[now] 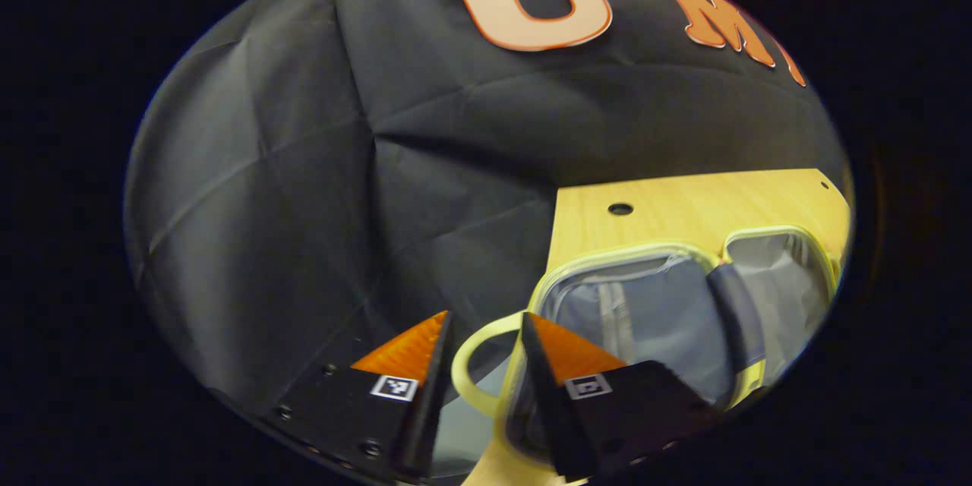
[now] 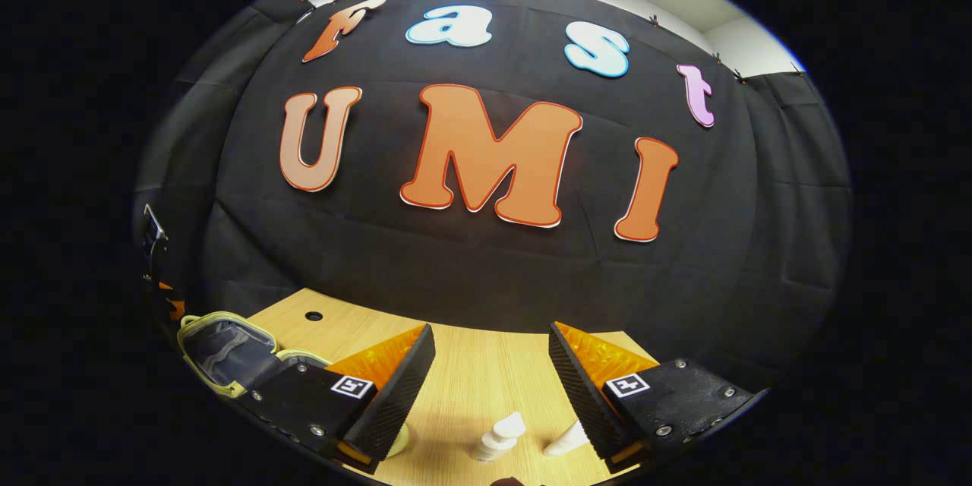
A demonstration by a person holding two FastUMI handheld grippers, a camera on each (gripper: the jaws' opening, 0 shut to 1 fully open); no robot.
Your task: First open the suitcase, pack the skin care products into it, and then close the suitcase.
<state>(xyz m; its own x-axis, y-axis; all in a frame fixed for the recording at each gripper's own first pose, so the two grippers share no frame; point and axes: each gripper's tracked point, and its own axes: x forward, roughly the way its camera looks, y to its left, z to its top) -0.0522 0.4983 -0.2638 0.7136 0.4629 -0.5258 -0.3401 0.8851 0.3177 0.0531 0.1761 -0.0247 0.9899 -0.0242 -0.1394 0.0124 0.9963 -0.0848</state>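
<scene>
The pale yellow suitcase lies open on the wooden table, both grey-lined halves facing up with a dark strap between them. Its handle loop shows in the gap between my left gripper's fingers, which stand apart and hold nothing. In the right gripper view the suitcase sits at the far left. A white bottle stands on the table below my open right gripper. A second white bottle lies beside the right finger, and a pale item peeks from behind the left finger.
The table has a round cable hole near its back edge, behind the suitcase. The black cloth wall rises directly behind the table. The table's left edge runs close beside the suitcase.
</scene>
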